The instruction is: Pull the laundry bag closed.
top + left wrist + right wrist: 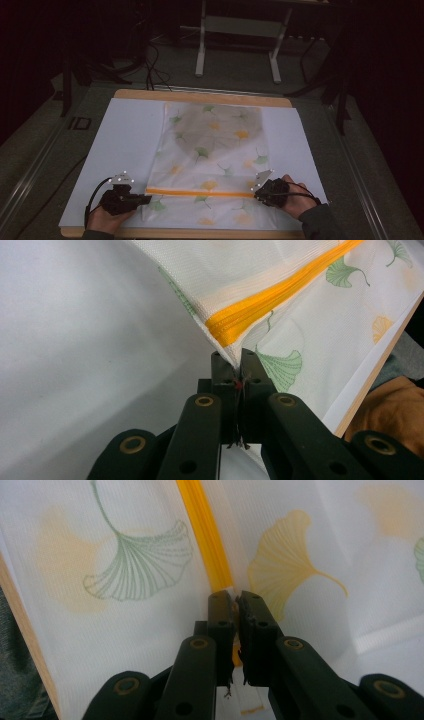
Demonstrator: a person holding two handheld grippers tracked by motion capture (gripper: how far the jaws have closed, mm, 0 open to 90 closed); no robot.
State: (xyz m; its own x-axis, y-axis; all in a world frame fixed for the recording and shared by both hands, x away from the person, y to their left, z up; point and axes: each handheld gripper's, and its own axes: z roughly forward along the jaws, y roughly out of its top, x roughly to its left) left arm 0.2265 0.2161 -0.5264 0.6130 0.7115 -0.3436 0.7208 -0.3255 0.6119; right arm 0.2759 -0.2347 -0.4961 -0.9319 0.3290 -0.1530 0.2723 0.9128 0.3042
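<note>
Two tools are at work on one mesh bag [215,150], a pale pouch printed with green and yellow ginkgo leaves that lies flat down the middle of a white sheet [125,145] on the wooden-edged surface [200,96]. One orange zipper [200,192] runs across the bag near the person's edge, and each tool holds one end of it. The left tool [145,199] sits at the zipper's left end; in the left gripper view its jaws are pressed together on the corner of the bag [280,305] just below the orange zipper [270,297], and the fabric lifts off the sheet there. The right tool [256,192] sits at the right end; in the right gripper view its jaws are pinched on the bag fabric [115,565] at the end of the zipper [205,535]. Two hands grip the tools from the near edge.
</note>
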